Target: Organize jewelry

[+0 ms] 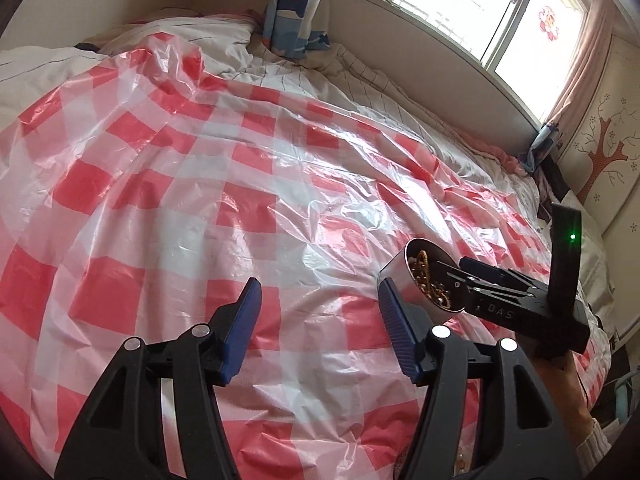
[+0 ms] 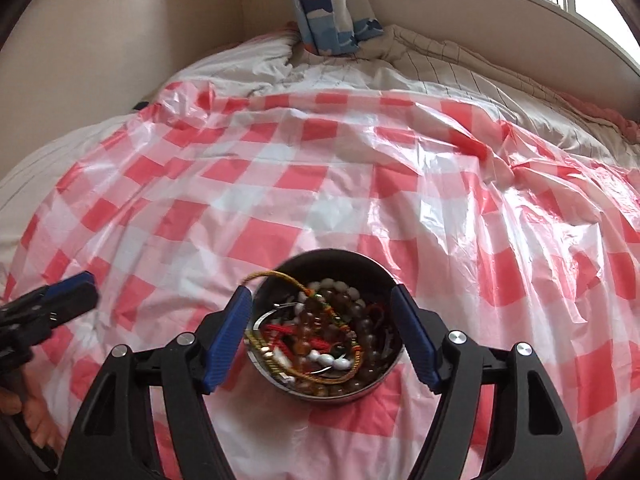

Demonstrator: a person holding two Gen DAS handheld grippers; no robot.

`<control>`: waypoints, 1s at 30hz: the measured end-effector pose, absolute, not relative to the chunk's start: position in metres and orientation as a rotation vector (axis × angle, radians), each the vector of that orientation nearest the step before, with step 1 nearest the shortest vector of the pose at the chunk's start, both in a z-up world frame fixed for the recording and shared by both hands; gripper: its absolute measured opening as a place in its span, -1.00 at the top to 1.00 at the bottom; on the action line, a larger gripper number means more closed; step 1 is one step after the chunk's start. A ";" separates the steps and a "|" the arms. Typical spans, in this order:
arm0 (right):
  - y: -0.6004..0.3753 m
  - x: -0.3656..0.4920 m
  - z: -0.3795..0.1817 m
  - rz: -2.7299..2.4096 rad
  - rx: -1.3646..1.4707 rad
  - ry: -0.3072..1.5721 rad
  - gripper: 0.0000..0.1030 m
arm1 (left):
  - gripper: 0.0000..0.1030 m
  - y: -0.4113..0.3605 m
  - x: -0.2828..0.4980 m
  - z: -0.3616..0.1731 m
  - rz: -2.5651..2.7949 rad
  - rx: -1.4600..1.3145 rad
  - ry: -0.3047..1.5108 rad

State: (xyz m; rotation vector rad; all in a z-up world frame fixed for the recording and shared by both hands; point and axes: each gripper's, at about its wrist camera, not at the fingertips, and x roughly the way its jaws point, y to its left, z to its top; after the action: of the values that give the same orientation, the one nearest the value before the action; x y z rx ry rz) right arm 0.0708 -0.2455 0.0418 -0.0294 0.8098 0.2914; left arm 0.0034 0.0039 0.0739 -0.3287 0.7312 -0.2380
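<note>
Right gripper [image 2: 322, 336] clamps round tin [image 2: 348, 276] of jewelry [image 2: 320, 336], mouth tilted camera-ward; left gripper [image 1: 320, 328] apart, empty.

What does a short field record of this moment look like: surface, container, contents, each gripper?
surface: red-and-white checked plastic sheet spread over a bed
container: round metal tin, tilted
contents: tangled bead bracelets and cords
right gripper: fingers either side of the tin; contact unclear
left gripper: open, empty
background: window
</note>
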 end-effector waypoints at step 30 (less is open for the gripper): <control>-0.275 0.040 0.071 0.295 -0.046 0.774 -0.62 | -0.28 -0.017 0.001 0.071 -0.284 -0.216 0.751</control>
State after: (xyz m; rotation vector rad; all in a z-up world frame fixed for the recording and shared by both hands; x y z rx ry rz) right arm 0.0396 -0.2751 0.0708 -0.0457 0.7735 0.2946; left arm 0.0011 -0.0174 0.0705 -0.2165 0.7505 -0.2835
